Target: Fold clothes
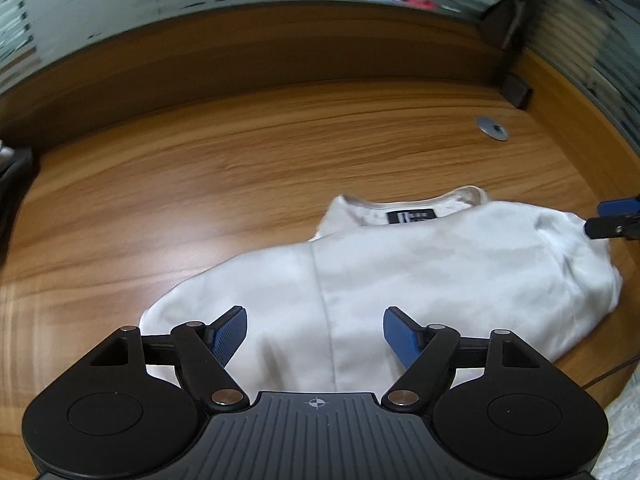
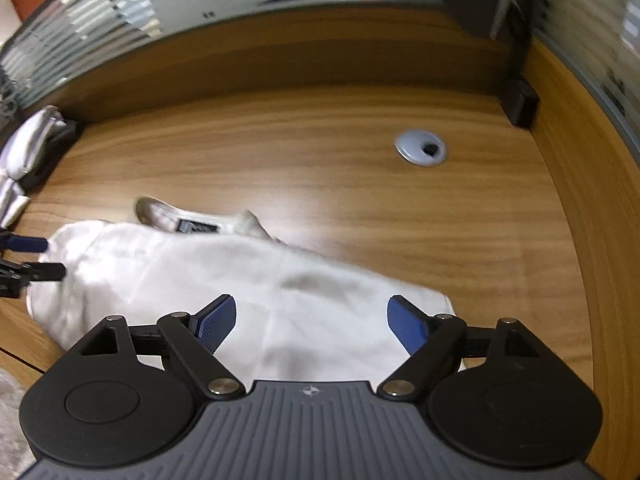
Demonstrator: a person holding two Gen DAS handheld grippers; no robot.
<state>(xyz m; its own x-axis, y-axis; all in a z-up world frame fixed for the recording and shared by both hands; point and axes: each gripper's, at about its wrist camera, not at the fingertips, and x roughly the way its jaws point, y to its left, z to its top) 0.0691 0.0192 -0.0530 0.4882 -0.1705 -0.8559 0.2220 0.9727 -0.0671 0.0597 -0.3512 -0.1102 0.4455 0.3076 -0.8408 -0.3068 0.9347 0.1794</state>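
The table (image 1: pixel 200 184) stretched out ahead of both your tongs, wood-grained, walled at the far side by a wooden partition (image 1: pixel 280 56) with striped glass above it. On it, directly beyond and beneath your tongs, lay the white garment (image 1: pixel 400 272), already doubled over into a rough bundle, its collar and dark neck label (image 1: pixel 409 217) on the side away from you. That suggests a fold had been laid and the cloth set down to rest flat.

Your left tongs (image 1: pixel 315 336) were spread wide over the near edge of the cloth, pinching nothing. Your right tongs (image 2: pixel 311 326) were likewise spread, the blue pads clear of the fabric with only cloth below them. Each pair showed at the margin of the other's view, at opposite ends of the bundle, which fits a two-handed release.

Beyond the garment, past your right tongs, sat a grey cable grommet (image 2: pixel 420 147) in the table, well apart from the cloth.
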